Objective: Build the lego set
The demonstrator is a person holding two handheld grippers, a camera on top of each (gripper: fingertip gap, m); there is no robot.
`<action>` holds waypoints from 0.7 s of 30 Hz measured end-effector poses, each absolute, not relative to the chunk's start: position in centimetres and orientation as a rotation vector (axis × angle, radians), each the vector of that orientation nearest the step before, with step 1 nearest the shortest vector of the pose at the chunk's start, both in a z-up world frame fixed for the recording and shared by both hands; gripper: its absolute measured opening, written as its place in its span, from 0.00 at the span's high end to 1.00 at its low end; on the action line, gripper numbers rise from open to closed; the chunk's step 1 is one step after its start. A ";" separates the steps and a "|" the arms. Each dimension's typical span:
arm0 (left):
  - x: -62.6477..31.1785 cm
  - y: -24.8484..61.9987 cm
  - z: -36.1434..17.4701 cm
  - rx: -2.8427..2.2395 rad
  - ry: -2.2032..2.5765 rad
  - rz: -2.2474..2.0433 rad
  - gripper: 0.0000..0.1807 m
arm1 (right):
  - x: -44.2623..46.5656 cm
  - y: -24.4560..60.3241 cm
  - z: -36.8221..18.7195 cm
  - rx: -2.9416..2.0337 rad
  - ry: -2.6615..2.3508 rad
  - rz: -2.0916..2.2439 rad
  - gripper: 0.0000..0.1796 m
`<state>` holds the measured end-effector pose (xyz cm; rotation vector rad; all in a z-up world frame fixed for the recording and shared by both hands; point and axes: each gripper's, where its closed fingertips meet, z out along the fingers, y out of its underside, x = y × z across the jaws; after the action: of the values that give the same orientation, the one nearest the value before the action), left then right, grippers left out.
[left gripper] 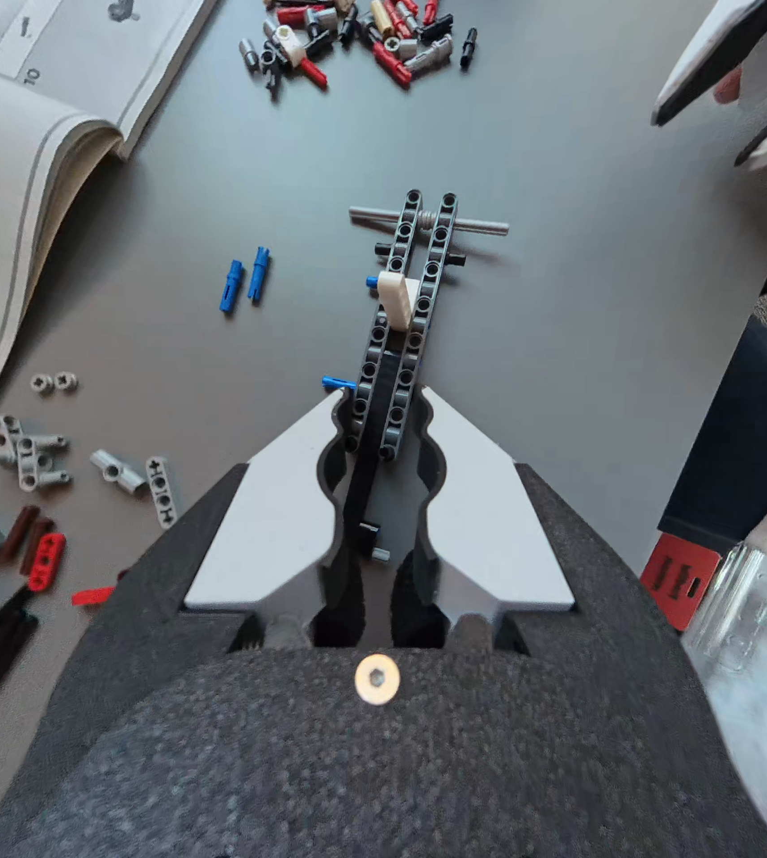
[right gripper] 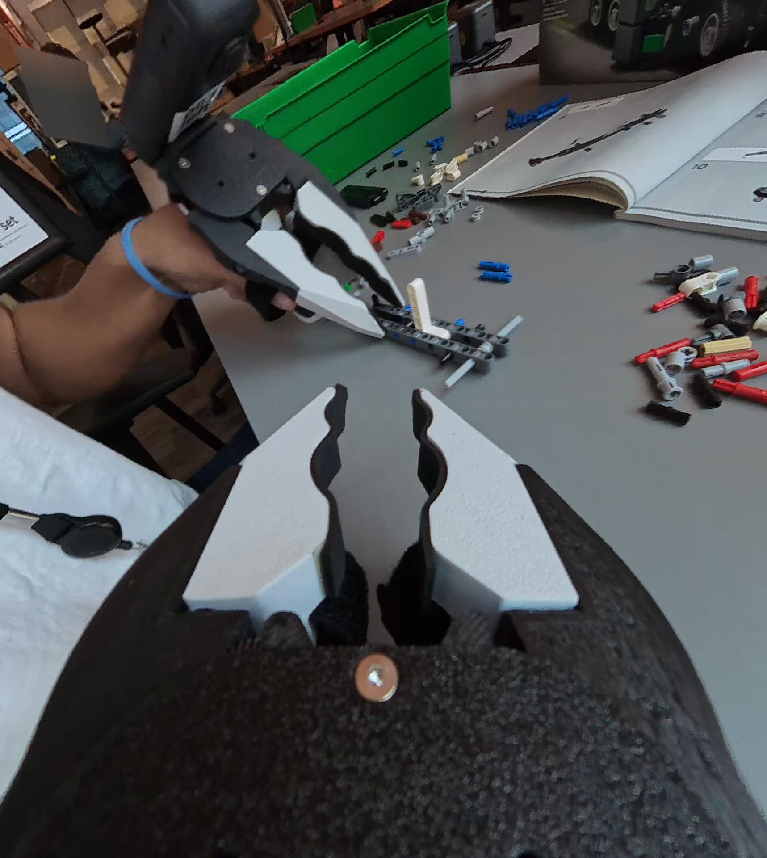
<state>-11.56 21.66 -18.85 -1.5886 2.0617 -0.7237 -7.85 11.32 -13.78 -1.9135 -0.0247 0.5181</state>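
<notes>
Left claw (left gripper: 381, 394) clenched on the near end of the beam assembly (left gripper: 411, 297) resting on the table (left gripper: 558, 325); right claw (right gripper: 379, 394) released, empty above it.

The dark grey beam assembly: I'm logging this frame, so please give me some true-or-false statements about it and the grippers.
1. The left gripper grips the near end of the dark grey beam assembly. True.
2. The right gripper holds a red pin. False: it is open and empty.
3. A white piece stands up from the assembly. True.
4. The two loose blue pins lie inside the green bin. False: they lie on the table.
</notes>
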 end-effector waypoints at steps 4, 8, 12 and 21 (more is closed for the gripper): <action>-12.1 21.9 -18.9 -1.673 1.942 -0.650 0.86 | -6.1 12.7 -13.3 -1.862 0.097 0.493 0.84; -12.0 21.5 -18.9 -1.701 1.866 -0.645 0.86 | -6.0 14.0 -13.5 -1.904 0.113 0.494 0.84; -12.1 21.1 -18.4 -1.710 1.756 -0.723 0.83 | -5.5 15.1 -12.7 -1.880 0.105 0.428 0.84; -15.1 22.9 -13.7 -1.549 1.474 -1.097 0.81 | -3.8 15.3 -11.9 -1.820 0.035 0.271 0.87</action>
<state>-15.14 22.87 -13.66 -1.5494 1.4741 -1.0969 -3.75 15.33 -11.89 -1.8205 0.0350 0.2714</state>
